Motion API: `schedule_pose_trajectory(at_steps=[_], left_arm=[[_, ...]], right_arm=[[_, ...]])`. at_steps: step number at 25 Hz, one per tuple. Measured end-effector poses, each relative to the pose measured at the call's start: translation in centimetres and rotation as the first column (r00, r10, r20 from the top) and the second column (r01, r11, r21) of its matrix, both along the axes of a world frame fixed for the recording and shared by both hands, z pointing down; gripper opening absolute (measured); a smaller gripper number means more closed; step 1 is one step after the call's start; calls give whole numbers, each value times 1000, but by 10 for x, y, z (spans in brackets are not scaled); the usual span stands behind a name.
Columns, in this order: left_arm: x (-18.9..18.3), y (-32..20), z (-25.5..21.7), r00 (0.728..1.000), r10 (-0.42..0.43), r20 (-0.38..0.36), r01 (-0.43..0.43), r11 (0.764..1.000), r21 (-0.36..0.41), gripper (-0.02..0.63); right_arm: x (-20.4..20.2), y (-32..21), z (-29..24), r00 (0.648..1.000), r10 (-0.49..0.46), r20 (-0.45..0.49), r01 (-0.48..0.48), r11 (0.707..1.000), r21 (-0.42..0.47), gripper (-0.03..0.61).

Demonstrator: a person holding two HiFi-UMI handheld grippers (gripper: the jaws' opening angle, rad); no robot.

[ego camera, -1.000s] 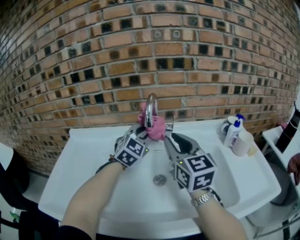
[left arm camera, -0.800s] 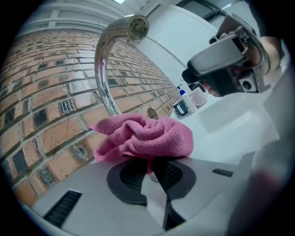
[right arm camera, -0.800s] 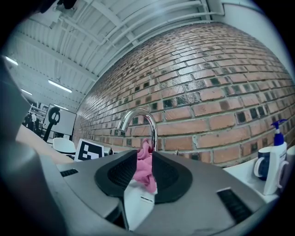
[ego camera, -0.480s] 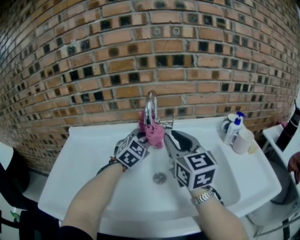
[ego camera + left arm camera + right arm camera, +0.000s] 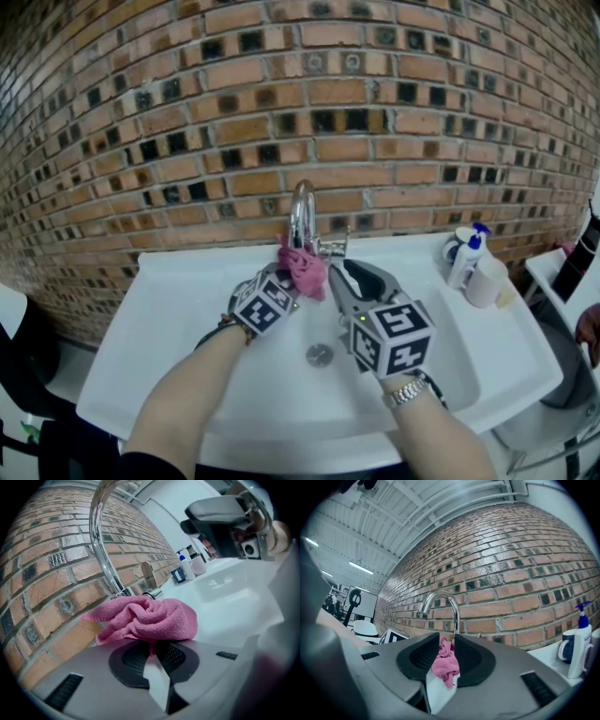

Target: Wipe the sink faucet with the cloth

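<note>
A chrome gooseneck faucet (image 5: 301, 214) rises at the back of the white sink (image 5: 178, 328). A crumpled pink cloth (image 5: 302, 265) presses against the spout's lower stem, and my left gripper (image 5: 289, 279) is shut on it. In the left gripper view the cloth (image 5: 145, 619) bunches just past the pinched pads (image 5: 174, 656), beside the faucet base (image 5: 123, 591). My right gripper (image 5: 349, 274) hovers level to the right of the cloth with its jaws apart. In the right gripper view the cloth (image 5: 444, 665) and the faucet (image 5: 452, 609) show through the gap, and the pads do not press on the cloth.
A brick wall (image 5: 187, 141) stands right behind the sink. A pump bottle (image 5: 466, 262), a dark mug (image 5: 457, 249) and a white cup (image 5: 485, 286) sit on the sink's right ledge. The drain (image 5: 320, 356) lies below the grippers. The faucet lever (image 5: 336, 246) sticks out to the right of the spout.
My left gripper has slid the pink cloth down the faucet's stem toward its base. The right gripper has stayed where it was.
</note>
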State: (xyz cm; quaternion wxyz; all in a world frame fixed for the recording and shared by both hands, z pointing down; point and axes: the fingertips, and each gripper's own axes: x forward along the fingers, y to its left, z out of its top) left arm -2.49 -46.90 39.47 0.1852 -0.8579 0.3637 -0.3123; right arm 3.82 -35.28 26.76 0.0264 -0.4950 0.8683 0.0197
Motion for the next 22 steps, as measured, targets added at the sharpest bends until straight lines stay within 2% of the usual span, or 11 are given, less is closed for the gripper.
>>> schedule_pose_trajectory(at_steps=[9, 13, 22], left_arm=[[-1, 8, 4, 1000, -7, 21, 9, 996, -84, 41], [-1, 15, 3, 1000, -8, -6, 8, 995, -103, 40], [-11, 45, -17, 996, -23, -86, 16, 997, -80, 40]], right_arm=[[6, -3, 2, 1000, 17, 5, -17, 1000, -4, 115], [8, -3, 3, 1000, 22, 8, -22, 1000, -5, 115], [19, -9, 15, 999, 52, 0, -52, 998, -31, 115]])
